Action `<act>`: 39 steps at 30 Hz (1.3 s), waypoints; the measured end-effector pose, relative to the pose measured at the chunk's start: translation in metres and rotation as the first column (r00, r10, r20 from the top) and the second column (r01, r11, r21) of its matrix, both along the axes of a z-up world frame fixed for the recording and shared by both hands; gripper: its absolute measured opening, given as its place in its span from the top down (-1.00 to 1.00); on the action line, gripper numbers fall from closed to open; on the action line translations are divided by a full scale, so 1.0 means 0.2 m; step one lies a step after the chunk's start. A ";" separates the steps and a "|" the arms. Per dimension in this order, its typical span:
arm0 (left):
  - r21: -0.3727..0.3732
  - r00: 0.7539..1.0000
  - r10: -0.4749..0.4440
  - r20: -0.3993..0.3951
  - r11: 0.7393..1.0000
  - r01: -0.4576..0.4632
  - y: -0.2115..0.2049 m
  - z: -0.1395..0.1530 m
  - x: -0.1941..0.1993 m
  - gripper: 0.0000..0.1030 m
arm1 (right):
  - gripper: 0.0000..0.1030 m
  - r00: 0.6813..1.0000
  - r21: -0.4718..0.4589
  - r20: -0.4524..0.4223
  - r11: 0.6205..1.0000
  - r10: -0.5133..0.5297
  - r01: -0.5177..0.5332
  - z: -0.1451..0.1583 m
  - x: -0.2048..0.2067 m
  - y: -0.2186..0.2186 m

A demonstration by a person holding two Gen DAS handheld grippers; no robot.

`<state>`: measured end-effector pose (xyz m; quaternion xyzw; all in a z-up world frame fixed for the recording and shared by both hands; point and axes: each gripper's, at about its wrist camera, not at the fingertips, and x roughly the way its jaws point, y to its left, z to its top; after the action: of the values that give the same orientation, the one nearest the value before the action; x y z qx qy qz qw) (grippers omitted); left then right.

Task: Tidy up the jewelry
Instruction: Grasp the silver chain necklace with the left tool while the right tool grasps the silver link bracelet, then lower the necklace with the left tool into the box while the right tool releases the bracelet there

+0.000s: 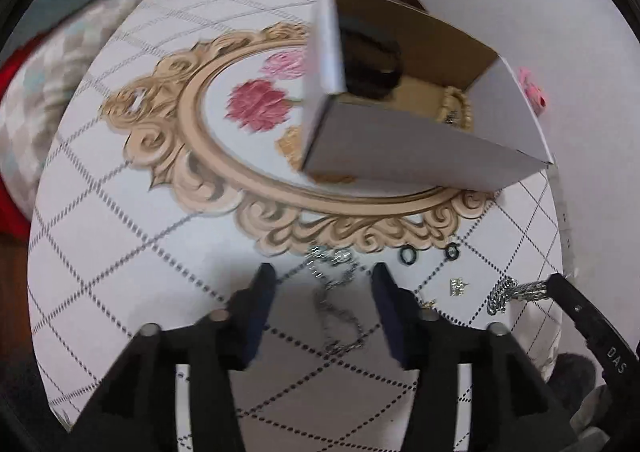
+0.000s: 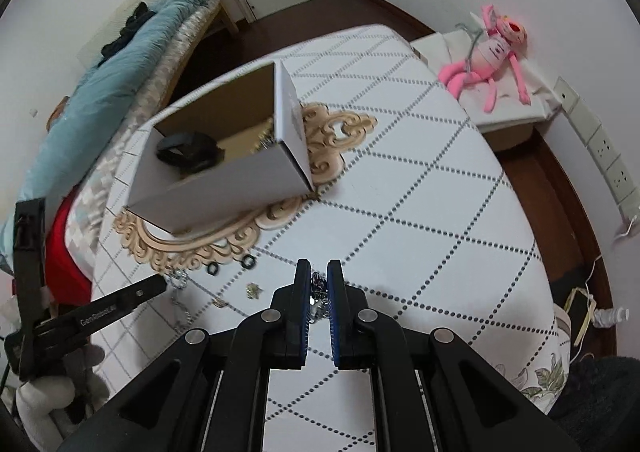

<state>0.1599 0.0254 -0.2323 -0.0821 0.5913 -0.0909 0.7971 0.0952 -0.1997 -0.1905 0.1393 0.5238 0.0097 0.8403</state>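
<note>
- On a white tablecloth [image 2: 420,188] with dotted diamond lines and a gold scroll frame print stands an open cardboard box [image 2: 224,176], white outside, brown inside.
- Inside the box: a dark, rounded thing [image 2: 188,152] that is hard to identify, and something gold and beaded [image 1: 456,108] by the far wall, partly cut off by the box side.
- Left gripper [image 1: 324,276], pointing steeply down at the cloth: jaws stand apart, nothing pressed between the pads.
- Thin silver chain [image 1: 336,304] lies loose on the cloth in the gap between those fingers; blurred, links barely readable.
- Just beyond, near the edge of the gold print, two small black rings [image 1: 408,254] lie side by side, apart from each other.
- Small gold piece [image 1: 457,287] to their near side; too small to tell what it is.
- Right gripper [image 2: 319,272]: jaws nearly closed, pinching a thick braided silver chain [image 1: 508,292]; in the right wrist view only a short stretch shows between the blue pads.
- From the left wrist view that chain hangs off the fingertip, its free end curled; whether it touches the cloth cannot be told.
- Off the table: pink plush toy [image 2: 492,52] on a low white surface, blue blanket [image 2: 120,68] on a bed.
</note>
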 end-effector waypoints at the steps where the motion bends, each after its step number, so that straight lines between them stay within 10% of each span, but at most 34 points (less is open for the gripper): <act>1: 0.035 1.000 -0.024 -0.001 0.999 0.024 -0.04 -0.01 0.01 0.00 | 0.84 1.000 0.000 -0.011 1.000 -0.005 0.005 -0.02 0.00 -0.01; 7: 0.206 0.991 -0.118 0.071 0.973 0.101 -0.18 -0.03 0.00 0.13 | 0.84 0.999 -0.002 -0.031 1.000 -0.026 0.026 -0.08 0.00 -0.04; 9: 0.205 0.987 -0.133 0.095 0.972 0.111 -0.20 -0.03 0.00 0.93 | 0.84 0.999 -0.006 -0.031 1.000 -0.031 0.031 -0.08 0.00 -0.05; 19: 0.048 0.996 -0.046 0.081 0.998 0.042 -0.02 0.03 -0.09 0.96 | 0.84 1.000 0.022 -0.005 1.000 -0.017 0.017 -0.01 0.00 -0.05; 30: -0.148 0.980 0.011 0.200 0.989 0.019 0.11 0.45 -0.13 0.96 | 0.84 0.991 0.111 0.109 0.990 0.072 -0.084 0.34 0.07 0.04; 39: -0.138 0.955 -0.037 0.296 0.987 0.081 0.01 0.74 0.11 0.96 | 0.84 0.962 0.101 0.197 0.972 0.189 -0.212 0.67 0.32 0.18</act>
<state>0.1828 0.0273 -0.0853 -0.1093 0.4608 -0.1694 0.8643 0.1591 -0.1641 -0.0569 0.1349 0.4531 0.1395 0.8701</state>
